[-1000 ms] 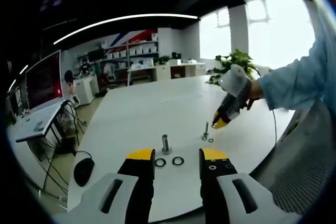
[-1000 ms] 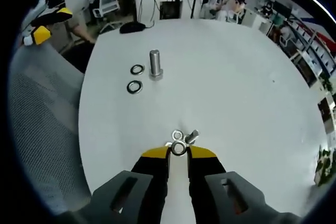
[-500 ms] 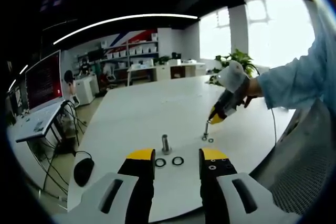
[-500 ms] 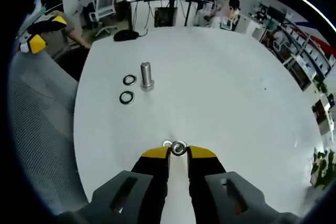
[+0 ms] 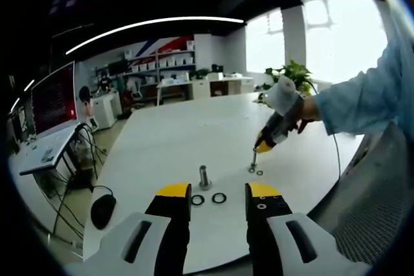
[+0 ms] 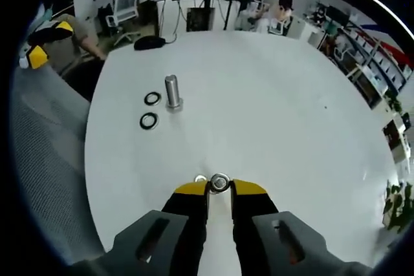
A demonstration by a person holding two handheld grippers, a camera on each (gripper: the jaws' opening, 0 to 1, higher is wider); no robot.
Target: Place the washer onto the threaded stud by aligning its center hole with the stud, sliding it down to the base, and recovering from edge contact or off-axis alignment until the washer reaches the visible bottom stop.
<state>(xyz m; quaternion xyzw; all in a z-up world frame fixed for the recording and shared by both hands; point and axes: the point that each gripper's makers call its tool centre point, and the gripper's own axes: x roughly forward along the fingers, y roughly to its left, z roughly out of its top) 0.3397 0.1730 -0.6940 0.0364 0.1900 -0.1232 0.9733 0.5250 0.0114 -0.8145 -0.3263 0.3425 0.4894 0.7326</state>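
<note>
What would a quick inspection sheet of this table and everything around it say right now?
Surface: round white table, bare over most of its top.
Job's things: small stud standing upright; a washer gripped in the right tongs, held above that stud; a loose washer at its base.
Clutter: a bigger bolt standing upright, two dark rings lying flat beside it.
Grippers: left tongs open, holding nothing, short of the rings.
Cables: a cord hanging off the right tongs; wires under a side desk.
Surroundings: office with shelves, a plant, bright windows, people at desks, a screen.
</note>
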